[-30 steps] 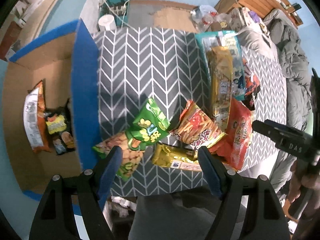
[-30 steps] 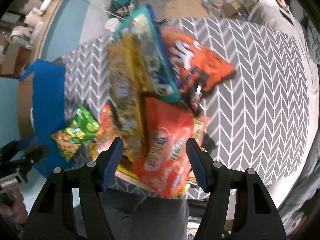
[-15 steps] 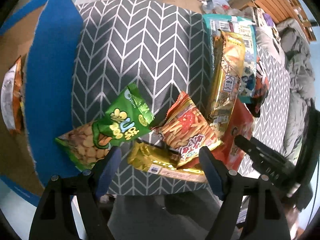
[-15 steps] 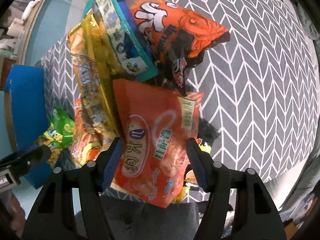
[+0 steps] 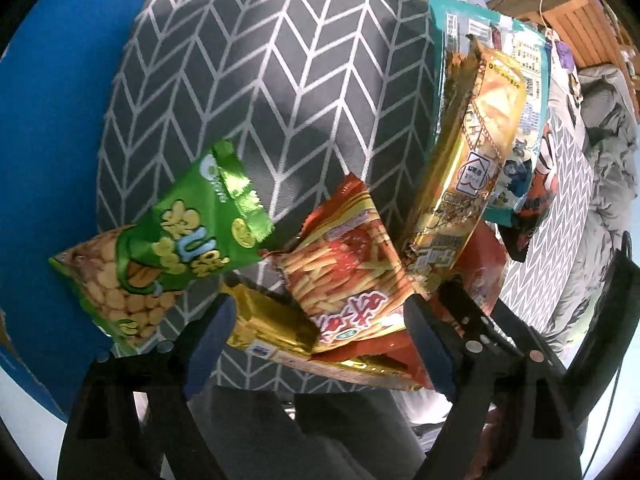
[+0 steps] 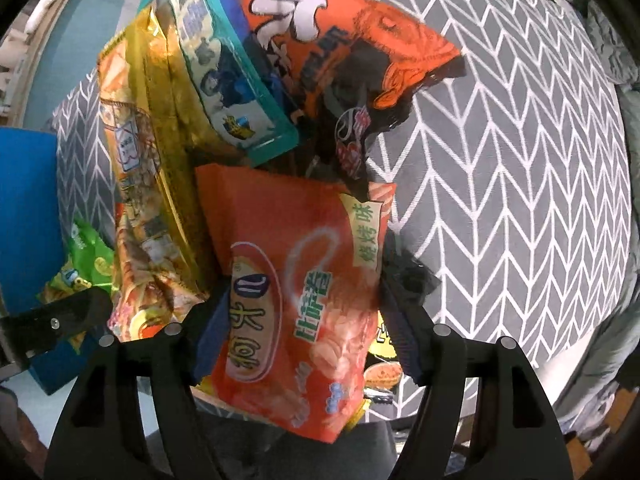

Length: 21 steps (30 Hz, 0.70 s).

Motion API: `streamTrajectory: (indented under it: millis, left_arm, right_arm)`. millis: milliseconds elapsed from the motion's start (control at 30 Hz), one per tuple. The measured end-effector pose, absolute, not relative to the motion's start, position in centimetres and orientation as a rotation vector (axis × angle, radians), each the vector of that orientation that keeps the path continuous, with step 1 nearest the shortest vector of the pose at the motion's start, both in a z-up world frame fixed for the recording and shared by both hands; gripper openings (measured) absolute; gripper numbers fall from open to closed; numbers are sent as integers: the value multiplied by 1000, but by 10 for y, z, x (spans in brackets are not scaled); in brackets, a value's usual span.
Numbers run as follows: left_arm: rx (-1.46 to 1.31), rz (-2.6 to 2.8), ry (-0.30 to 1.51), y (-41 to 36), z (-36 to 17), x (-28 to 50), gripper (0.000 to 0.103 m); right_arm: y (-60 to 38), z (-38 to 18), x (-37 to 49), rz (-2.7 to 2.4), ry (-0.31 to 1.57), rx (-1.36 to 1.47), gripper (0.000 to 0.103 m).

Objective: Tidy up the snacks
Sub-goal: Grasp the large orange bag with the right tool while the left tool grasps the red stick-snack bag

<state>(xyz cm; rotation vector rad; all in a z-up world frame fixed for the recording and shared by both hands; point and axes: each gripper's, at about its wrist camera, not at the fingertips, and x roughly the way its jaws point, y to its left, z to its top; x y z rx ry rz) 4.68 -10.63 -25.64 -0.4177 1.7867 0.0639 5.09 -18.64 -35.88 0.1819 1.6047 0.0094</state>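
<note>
Left gripper (image 5: 320, 344) pointing steeply down over snack pile on chevron-pattern cloth (image 5: 280, 80), jaws opening, nothing pinched; gold foil pack (image 5: 276, 328) and red fries bag (image 5: 344, 276) lying betw. the blue pads (image 5: 208, 340), untouched as far as visible. Green nut bag (image 5: 160, 256) just left of those, at cloth edge beside blue box wall (image 5: 52, 120). Right gripper (image 6: 302, 336) straight down, jaws opening, straddling orange shrimp-chip bag (image 6: 296, 280); contact w/ pads unclear. Beyond it: tall gold bag (image 6: 140, 160), teal pack (image 6: 224, 76), orange-black bag (image 6: 340, 40), overlapping.
</note>
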Motion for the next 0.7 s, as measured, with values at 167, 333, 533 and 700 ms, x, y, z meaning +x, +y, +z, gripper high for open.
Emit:
streamTrajectory:
  millis: [167,333,533,700]
  left_arm:
    - [-438,75,1816,-117,-268,53,88]
    - [-455,92,1822,-128,-274,60,89]
    - [-465,97,1838,-143,-284,65,90]
    - [-447,94,1846,-157,-292,68,91]
  right_arm:
    - [-184,-356,53,73,1586,183,52]
    - [-190,-351,56,106,1574,184,46]
    - [-206,-335,62,101,1548,169,40]
    - [-227,-334,58,93,1545,194,40]
